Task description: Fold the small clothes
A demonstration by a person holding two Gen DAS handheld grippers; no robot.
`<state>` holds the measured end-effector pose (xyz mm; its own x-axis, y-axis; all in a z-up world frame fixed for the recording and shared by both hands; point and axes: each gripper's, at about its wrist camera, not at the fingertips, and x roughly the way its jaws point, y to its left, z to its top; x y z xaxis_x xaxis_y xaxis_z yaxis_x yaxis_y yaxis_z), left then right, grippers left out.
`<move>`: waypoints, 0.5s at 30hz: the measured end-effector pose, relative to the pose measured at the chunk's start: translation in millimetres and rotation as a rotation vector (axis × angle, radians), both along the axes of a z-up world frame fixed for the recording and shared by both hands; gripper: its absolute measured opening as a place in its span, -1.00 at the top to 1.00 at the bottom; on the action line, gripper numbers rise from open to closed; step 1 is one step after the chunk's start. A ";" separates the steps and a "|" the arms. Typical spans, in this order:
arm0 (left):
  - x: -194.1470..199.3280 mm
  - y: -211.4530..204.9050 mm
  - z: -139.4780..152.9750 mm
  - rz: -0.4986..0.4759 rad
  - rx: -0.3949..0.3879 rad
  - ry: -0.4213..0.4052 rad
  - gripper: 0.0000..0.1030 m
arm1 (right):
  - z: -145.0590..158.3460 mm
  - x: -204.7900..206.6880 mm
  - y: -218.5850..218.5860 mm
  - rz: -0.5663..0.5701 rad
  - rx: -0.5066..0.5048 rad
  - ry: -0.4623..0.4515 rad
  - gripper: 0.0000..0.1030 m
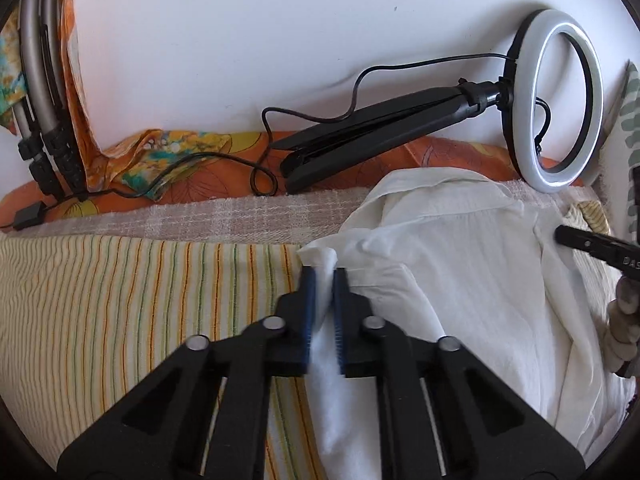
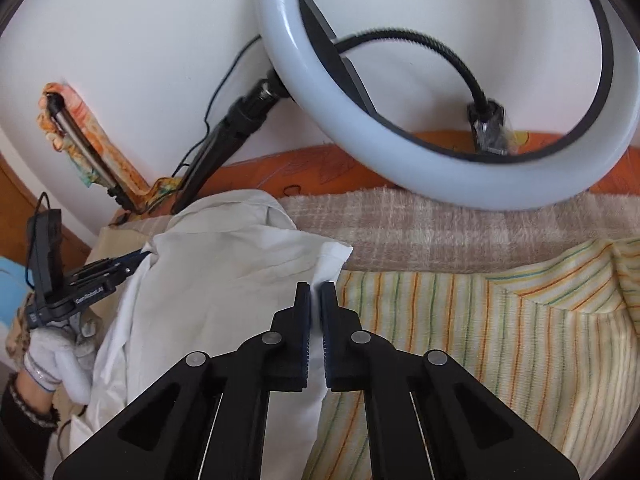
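White crinkled cotton shirt (image 1: 460, 264) lies spread on a cream bedsheet with thin orange, green and yellow stripes (image 1: 120, 292), collar toward the far wall. Left gripper (image 1: 324, 276), black with blue pads, is clamped tight on the shirt's left edge; a strip of white fabric runs between the pads toward the camera. Right gripper (image 2: 316, 292) is pinched closed on the shirt's right corner, cloth caught between the pads, striped sheet just right of it. In the right wrist view the left gripper (image 2: 138, 258) shows at the shirt's left side, held by a hand in a white glove (image 2: 60, 354) with beaded bracelets at the wrist. In the left wrist view the right gripper's black finger (image 1: 592, 244) pokes in at the shirt's right edge. Beyond the shirt a beige checked woven blanket (image 1: 240, 216), then an orange leaf-print cover (image 1: 440, 148) along the white wall (image 1: 240, 40). White ring light on a folded black tripod (image 1: 556, 104) lies far right, cable trailing left. Silver tripod legs (image 1: 36, 80) far left, draped with patterned orange cloth.
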<state>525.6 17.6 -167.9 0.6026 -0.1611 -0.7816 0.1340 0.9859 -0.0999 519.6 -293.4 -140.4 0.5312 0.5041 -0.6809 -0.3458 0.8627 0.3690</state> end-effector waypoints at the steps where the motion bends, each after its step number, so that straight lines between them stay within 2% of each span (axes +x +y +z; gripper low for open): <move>1: -2.1 -1.1 1.3 0.007 0.006 -0.004 0.98 | 3.9 -3.8 2.5 -0.003 -0.006 -0.020 0.98; 6: -22.8 3.9 24.9 0.048 -0.035 -0.075 1.00 | 27.6 -21.2 9.6 -0.019 -0.061 -0.089 0.99; 12: -60.0 -6.2 61.6 0.017 0.025 -0.150 1.00 | 63.6 -48.7 10.9 -0.013 -0.072 -0.156 1.00; 15: -87.7 -8.5 81.7 0.011 0.016 -0.190 1.00 | 78.1 -67.9 12.4 -0.009 -0.077 -0.184 1.00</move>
<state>437.9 9.1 -86.2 0.7413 -0.1424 -0.6559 0.1386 0.9887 -0.0579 451.7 -281.1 -62.3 0.6547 0.4484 -0.6085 -0.3930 0.8896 0.2327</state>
